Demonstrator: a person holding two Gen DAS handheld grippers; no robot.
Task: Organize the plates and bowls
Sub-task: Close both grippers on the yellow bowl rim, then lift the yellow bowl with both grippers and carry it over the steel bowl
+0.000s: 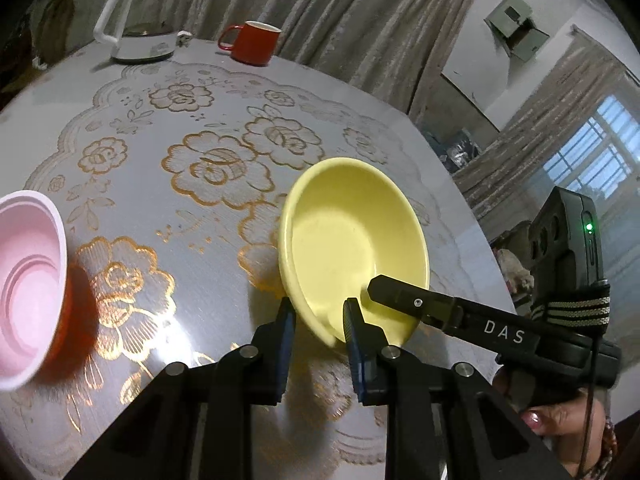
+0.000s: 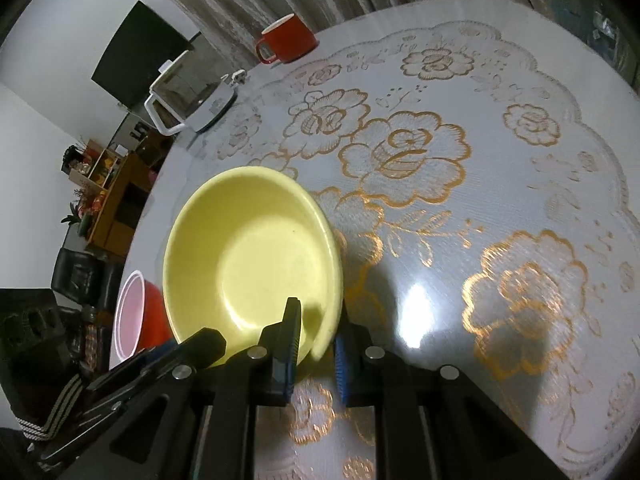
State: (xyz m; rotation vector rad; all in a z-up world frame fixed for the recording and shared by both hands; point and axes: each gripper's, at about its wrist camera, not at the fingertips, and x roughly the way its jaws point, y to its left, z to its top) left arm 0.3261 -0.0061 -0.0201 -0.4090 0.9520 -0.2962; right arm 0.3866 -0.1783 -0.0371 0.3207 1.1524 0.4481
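A yellow bowl (image 1: 352, 240) is tilted, its near rim raised between both grippers; it also shows in the right wrist view (image 2: 248, 256). My left gripper (image 1: 320, 320) straddles the near rim, one pad outside and one inside, with a gap to the rim. My right gripper (image 2: 318, 340) straddles the rim from the other side, jaws apart about a rim's width; contact is unclear. Its finger (image 1: 400, 292) reaches into the bowl in the left wrist view. A pink bowl nested in a red bowl (image 1: 28, 280) sits at the left, and shows in the right wrist view (image 2: 136, 312).
A round table with a white and gold floral cloth (image 1: 208, 168) carries everything. A red mug (image 1: 250, 42) and a white kettle (image 1: 140, 20) stand at the far edge. Grey curtains hang behind. The table edge falls off at the right.
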